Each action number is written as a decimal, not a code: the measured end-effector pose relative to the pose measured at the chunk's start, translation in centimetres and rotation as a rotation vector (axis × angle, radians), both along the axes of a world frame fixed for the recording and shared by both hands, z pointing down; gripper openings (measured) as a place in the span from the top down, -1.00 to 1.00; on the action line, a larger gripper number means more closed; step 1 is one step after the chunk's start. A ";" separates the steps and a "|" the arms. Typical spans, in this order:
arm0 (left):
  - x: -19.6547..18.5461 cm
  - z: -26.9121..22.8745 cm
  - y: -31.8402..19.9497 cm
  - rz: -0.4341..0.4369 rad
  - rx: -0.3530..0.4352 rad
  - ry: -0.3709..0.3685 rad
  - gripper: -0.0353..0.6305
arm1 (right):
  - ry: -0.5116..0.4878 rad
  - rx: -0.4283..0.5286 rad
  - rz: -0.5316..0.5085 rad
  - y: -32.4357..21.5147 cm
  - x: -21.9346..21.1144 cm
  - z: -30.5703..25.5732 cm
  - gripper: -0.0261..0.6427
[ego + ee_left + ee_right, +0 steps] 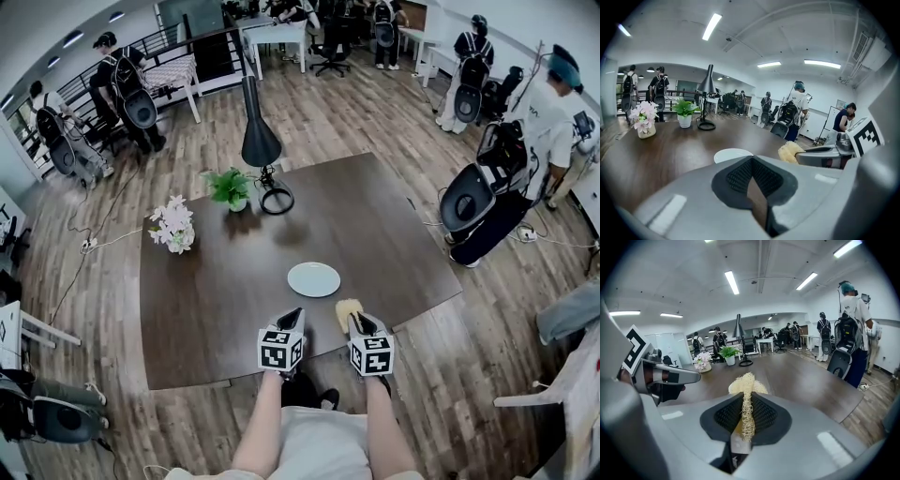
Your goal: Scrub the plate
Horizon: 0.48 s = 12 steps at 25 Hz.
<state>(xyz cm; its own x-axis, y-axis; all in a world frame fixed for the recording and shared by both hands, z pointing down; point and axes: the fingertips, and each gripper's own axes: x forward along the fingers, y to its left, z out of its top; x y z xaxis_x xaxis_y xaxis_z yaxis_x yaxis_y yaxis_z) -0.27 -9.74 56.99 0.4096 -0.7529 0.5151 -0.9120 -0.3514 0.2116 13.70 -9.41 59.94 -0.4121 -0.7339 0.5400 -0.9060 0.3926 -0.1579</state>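
Plate point(313, 278) is seen lying flat on the dark brown surface point(384, 225), near the front edge. It is round, white and smooth. The surface is flat, with a soft shine.

The right tongs point(356, 321) are shut tight on a scrubber point(348, 309). The scrubber is pale yellow, rough and stringy, like dry fluffy threads. It is squeezed thin between the black ribbed pads, and its puffy end sticks out past the tips. It is held just beside the near right edge of the plate.

The left tongs point(294, 316) are held near the plate's front edge. Their tips are pressed together and nothing is held between them. Both tongs are made of smooth grey plastic. A cube point(280, 350) with black and white square marks is fixed on each.

Farther back on the surface, a black lamp point(261, 141) with a cone shade and a ring foot is seen. A leafy green plant point(230, 187) in a small white pot stands beside it. Pale pink flowers point(173, 225) in a little pot are set to the left.
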 end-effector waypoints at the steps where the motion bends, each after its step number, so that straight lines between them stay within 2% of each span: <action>1: 0.0 0.0 0.2 0.002 0.001 -0.005 0.89 | -0.004 0.003 0.003 0.0 0.1 -0.2 0.73; 12: -0.4 -0.5 1.3 -0.001 0.011 -0.033 0.89 | -0.020 0.024 -0.004 0.3 -0.6 -1.0 0.73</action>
<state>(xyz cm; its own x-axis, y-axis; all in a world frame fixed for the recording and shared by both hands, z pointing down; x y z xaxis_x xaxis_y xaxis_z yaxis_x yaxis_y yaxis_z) -0.67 -8.46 56.54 0.3923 -0.7590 0.5196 -0.9186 -0.3530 0.1778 13.11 -9.09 58.95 -0.4256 -0.7451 0.5136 -0.9012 0.4001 -0.1664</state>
